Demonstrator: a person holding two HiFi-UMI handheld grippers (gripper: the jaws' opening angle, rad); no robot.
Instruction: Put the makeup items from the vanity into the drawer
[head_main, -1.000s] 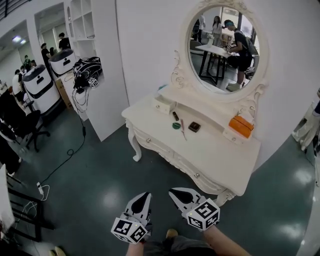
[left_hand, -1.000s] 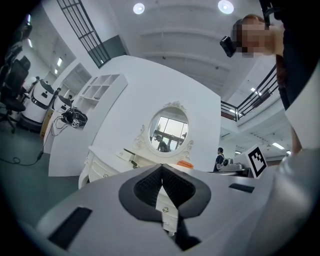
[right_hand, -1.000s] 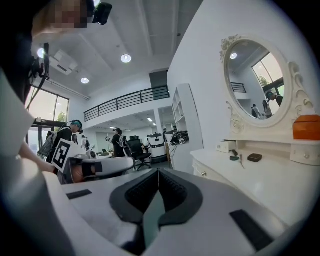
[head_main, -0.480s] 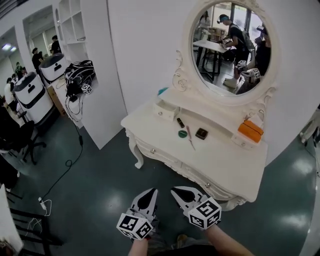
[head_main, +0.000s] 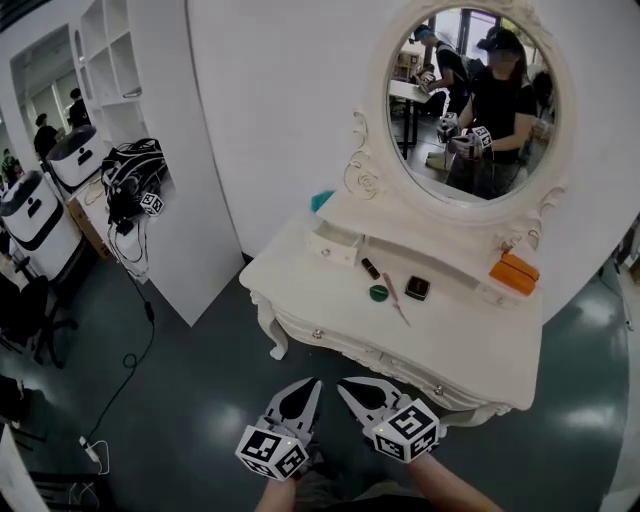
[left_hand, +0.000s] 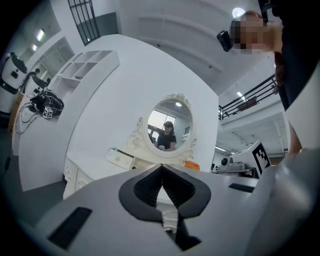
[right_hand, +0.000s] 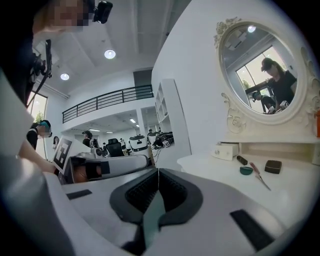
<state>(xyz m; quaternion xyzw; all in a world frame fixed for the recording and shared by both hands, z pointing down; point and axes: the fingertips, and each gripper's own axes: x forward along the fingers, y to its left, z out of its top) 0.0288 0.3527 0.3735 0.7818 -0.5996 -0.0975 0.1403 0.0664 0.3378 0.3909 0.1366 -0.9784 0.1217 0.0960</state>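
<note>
On the white vanity (head_main: 300, 290) lie a dark tube (head_main: 370, 268), a green round compact (head_main: 378, 293), a thin pinkish tool (head_main: 397, 300) and a dark square compact (head_main: 417, 288). An orange box (head_main: 515, 273) sits on the raised back shelf at the right. The right gripper view shows the same tube (right_hand: 242, 160), green compact (right_hand: 246, 170) and square compact (right_hand: 272, 166). My left gripper (head_main: 315, 382) and right gripper (head_main: 342, 384) hang side by side over the floor, short of the vanity's front. Both are shut and hold nothing. The vanity's front drawers, with small knobs (head_main: 317, 334), are closed.
A small white drawer box (head_main: 333, 243) stands at the back left of the vanity under the oval mirror (head_main: 470, 100). A white partition and shelving (head_main: 110, 70) stand to the left, with a black bag (head_main: 125, 180), cables and people beyond. The floor is dark green.
The view has drawn nearer and turned to face the vanity. The mirror now reflects the person holding the grippers. Both grippers stay shut and low in front.
</note>
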